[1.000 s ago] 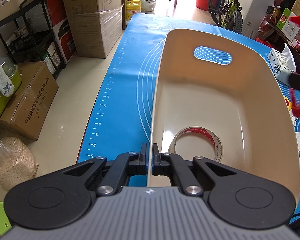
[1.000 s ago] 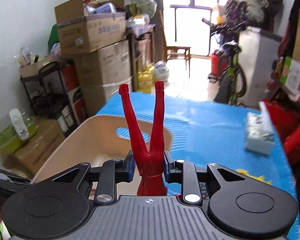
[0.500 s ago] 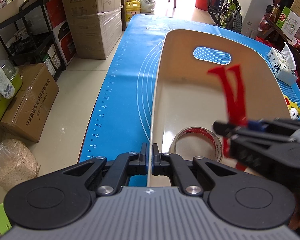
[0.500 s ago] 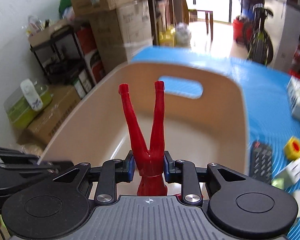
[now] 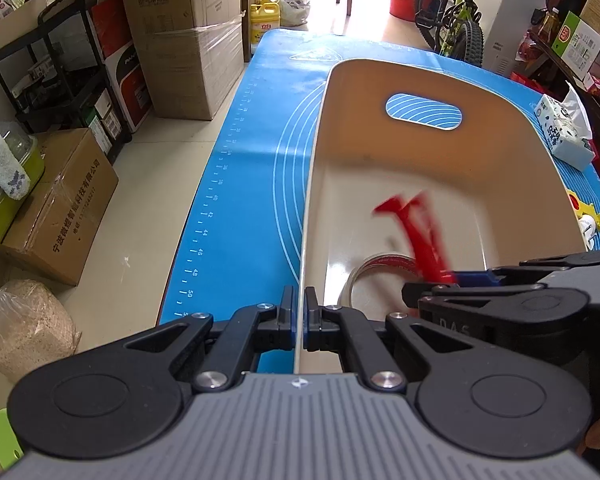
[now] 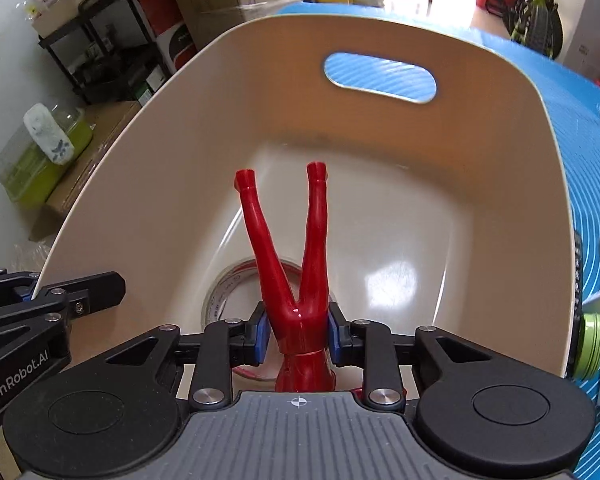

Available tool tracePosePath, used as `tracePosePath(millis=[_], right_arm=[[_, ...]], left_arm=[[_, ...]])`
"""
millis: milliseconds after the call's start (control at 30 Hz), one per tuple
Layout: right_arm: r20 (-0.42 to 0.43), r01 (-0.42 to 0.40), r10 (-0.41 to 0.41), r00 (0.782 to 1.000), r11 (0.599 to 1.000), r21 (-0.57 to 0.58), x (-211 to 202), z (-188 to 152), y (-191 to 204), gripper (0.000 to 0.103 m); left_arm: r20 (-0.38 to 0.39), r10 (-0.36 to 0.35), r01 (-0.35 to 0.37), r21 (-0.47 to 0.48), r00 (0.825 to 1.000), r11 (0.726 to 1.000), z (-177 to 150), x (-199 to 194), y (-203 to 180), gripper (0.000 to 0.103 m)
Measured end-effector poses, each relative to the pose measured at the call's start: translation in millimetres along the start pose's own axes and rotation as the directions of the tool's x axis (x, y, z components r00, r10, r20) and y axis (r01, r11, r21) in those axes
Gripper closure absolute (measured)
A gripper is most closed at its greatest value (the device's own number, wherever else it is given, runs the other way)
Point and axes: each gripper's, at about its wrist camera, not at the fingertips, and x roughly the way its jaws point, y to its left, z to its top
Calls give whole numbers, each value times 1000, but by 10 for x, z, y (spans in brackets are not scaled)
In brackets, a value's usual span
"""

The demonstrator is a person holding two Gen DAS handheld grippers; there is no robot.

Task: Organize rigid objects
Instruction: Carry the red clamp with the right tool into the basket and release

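A beige plastic bin [image 5: 428, 168] with a handle slot stands on the blue mat [image 5: 252, 160]. My left gripper [image 5: 299, 316] is shut on the bin's near left rim. My right gripper [image 6: 296, 334] is shut on a red toy figure [image 6: 296, 264], held head-down with its legs pointing forward, low inside the bin [image 6: 380, 184]. In the left wrist view the figure [image 5: 416, 232] is blurred, just above a roll of tape [image 5: 376, 268] on the bin floor. The tape [image 6: 228, 288] lies under the figure.
A tissue pack [image 5: 560, 136], a yellow toy [image 5: 584, 208] and a green-capped bottle [image 6: 592, 344] lie on the mat to the bin's right. Cardboard boxes [image 5: 184, 36], a black shelf [image 5: 56, 64] and a bicycle [image 5: 456, 20] stand beyond the table.
My right gripper has carried the red figure from above the mat over the bin's rim and down into the bin, close to the tape. The left gripper has kept its hold on the rim.
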Motion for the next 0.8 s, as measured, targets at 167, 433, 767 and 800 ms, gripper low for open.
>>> tracePosePath(millis=[167, 433, 767, 800], right_arm=[[61, -17, 15, 998, 1000, 25, -105, -34, -81, 40], [205, -30, 29, 978, 1000, -2, -663, -87, -245, 30], [391, 102, -118, 913, 993, 61, -1406, -292, -933, 8], [403, 135, -148, 903, 989, 62, -1447, -321, -1008, 3]], left_arm=[[-2, 4, -4, 0, 1000, 1000, 2, 4, -1, 99], [-2, 6, -6, -1, 1000, 1000, 9, 2, 0, 99], [-2, 8, -8, 0, 1000, 1000, 8, 5, -1, 98], [-2, 9, -9, 1, 1000, 1000, 7, 5, -2, 98]])
